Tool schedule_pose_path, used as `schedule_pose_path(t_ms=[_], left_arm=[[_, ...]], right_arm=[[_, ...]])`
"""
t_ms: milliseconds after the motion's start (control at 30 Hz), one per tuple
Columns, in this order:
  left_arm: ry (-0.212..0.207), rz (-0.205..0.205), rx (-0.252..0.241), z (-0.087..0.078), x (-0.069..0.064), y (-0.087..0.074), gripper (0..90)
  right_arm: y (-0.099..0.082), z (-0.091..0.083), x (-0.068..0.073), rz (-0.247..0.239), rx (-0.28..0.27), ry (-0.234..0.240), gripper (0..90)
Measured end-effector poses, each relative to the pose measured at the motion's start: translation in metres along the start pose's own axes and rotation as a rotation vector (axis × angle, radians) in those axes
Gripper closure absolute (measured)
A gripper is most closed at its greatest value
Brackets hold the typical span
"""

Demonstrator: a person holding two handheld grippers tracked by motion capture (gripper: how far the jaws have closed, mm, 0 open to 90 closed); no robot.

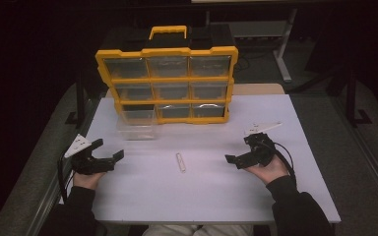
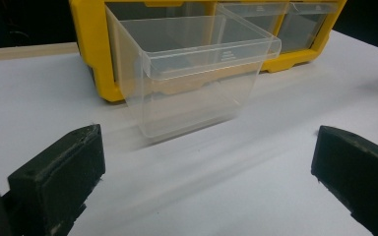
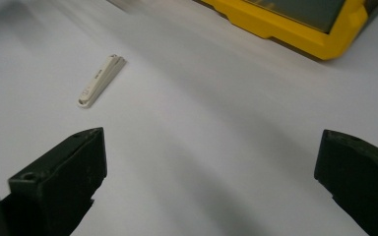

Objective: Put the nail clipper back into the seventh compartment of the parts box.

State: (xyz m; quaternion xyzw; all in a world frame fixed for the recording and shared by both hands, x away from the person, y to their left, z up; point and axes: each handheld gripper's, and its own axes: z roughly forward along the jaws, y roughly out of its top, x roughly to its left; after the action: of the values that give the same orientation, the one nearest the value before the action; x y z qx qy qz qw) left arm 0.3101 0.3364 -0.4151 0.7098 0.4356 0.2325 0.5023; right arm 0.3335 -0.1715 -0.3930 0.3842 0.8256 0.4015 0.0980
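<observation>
Nearest the camera, the left gripper (image 1: 109, 150) and the right gripper (image 1: 240, 148) hover low over the near part of the white table (image 1: 202, 196), each with its jaws spread wide and holding nothing. Between them lies a small white clip-like piece (image 1: 180, 162), apart from both. Farther off on the left, a clear plastic drawer (image 1: 137, 126) stands pulled out, just before the yellow organizer case (image 1: 167, 78).

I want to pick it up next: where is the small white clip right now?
The small white clip lies flat mid-table in the high view, between both grippers, nearer the person than the clear drawer.
</observation>
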Motion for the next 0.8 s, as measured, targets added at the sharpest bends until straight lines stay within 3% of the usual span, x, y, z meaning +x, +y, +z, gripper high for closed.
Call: schedule_pose_path(t_ms=[233,800], left_arm=[[0.003,-0.003,-0.005,-0.001,0.0,0.0,0.0],[-0.003,-0.001,-0.002,0.0,0.0,0.0,0.0]], right_arm=[[0.011,0.009,0.013,-0.036,0.029,0.01,0.0],[0.028,0.031,0.03,-0.081,0.085,0.053,0.0]])
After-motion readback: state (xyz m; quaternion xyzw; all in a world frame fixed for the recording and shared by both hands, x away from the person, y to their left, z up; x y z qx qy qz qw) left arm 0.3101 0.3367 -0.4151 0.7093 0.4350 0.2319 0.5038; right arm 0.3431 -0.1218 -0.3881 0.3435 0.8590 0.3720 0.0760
